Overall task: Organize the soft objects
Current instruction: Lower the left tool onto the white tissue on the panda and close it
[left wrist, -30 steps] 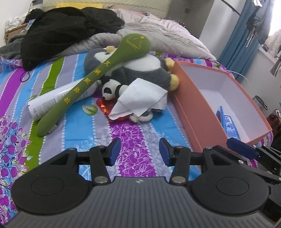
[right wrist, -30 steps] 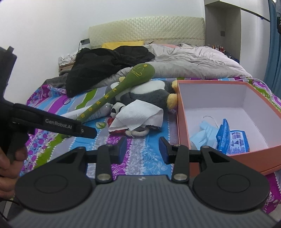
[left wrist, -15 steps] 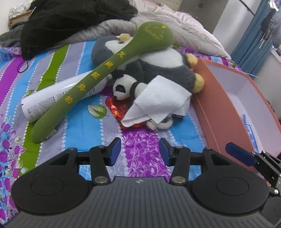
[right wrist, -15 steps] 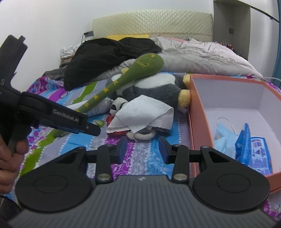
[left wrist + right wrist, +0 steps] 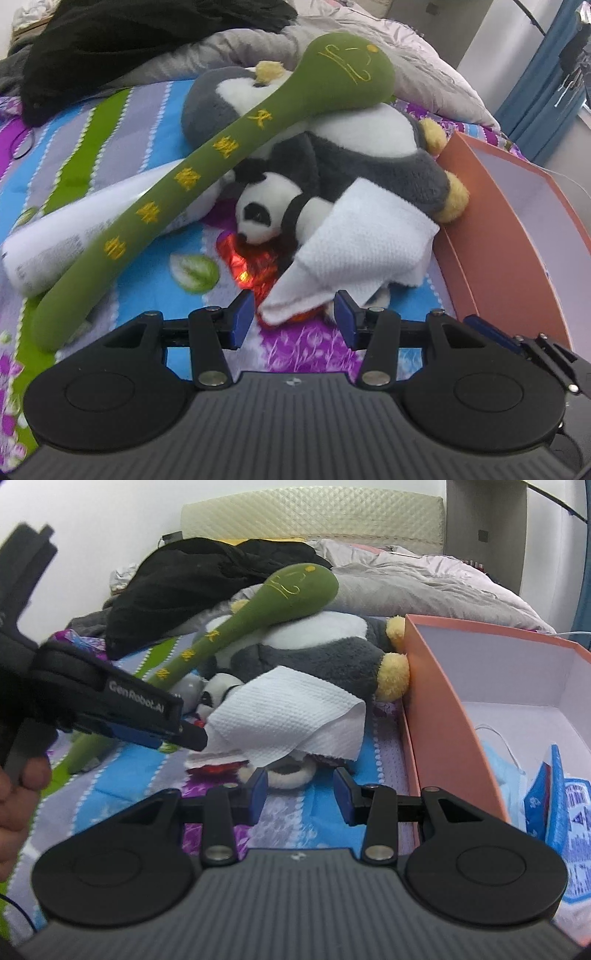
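A white paper towel lies over a small panda plush beside a grey penguin plush. A long green plush mallet leans across them. My left gripper is open, its jaws either side of the towel's near corner. It also shows in the right wrist view, by the towel. My right gripper is open and empty, just short of the towel and a plush part under it. An orange box stands to the right.
A white tube lies under the mallet and a red foil wrapper under the towel. The box holds a blue mask and a blue packet. Black clothes and a grey duvet lie behind.
Both grippers have moved forward toward the pile. The left gripper's jaws have come up to the towel's near corner. Both stay open.
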Available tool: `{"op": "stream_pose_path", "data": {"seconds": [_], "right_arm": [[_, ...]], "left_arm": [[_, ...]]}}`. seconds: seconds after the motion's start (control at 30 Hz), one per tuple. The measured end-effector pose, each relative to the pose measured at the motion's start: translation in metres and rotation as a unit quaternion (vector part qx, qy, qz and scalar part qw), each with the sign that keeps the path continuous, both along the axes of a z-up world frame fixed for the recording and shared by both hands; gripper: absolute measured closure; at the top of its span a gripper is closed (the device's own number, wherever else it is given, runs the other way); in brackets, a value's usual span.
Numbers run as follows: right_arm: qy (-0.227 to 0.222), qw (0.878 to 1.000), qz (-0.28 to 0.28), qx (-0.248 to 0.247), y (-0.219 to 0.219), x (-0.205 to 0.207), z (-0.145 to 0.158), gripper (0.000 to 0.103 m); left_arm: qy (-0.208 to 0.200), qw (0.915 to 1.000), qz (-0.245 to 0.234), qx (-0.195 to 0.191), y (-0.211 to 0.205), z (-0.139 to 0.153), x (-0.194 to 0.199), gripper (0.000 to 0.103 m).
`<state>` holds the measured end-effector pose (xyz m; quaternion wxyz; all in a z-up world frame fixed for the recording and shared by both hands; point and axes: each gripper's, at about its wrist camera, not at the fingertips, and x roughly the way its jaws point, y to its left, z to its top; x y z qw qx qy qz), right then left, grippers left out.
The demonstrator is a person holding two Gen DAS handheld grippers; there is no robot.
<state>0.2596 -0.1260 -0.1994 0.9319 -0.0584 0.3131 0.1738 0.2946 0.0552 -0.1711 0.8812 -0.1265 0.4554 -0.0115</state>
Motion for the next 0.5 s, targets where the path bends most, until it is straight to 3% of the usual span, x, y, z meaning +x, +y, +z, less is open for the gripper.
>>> {"op": "stream_pose_path", "data": {"seconds": [0.1,0.3,0.5], "right_arm": [[-0.003,1.0,-0.009,-0.022,0.004,0.012,-0.009,0.061],[-0.004,1.0,-0.017,0.017,0.001,0.028,-0.011,0.061],[0.003,1.0,-0.008,-0.005,0.013,0.049,-0.025,0.061]], "left_arm": [[-0.002,0.9999,-0.009,-0.01,-0.003,-0.005,0.013,0.049],[0.017,0.9999,-0.004,-0.002,-0.002,-0.023,0.032,0.049],[0.019,0.9996,0.005,-0.02,0.004,-0.034,0.04,0.053]]}}
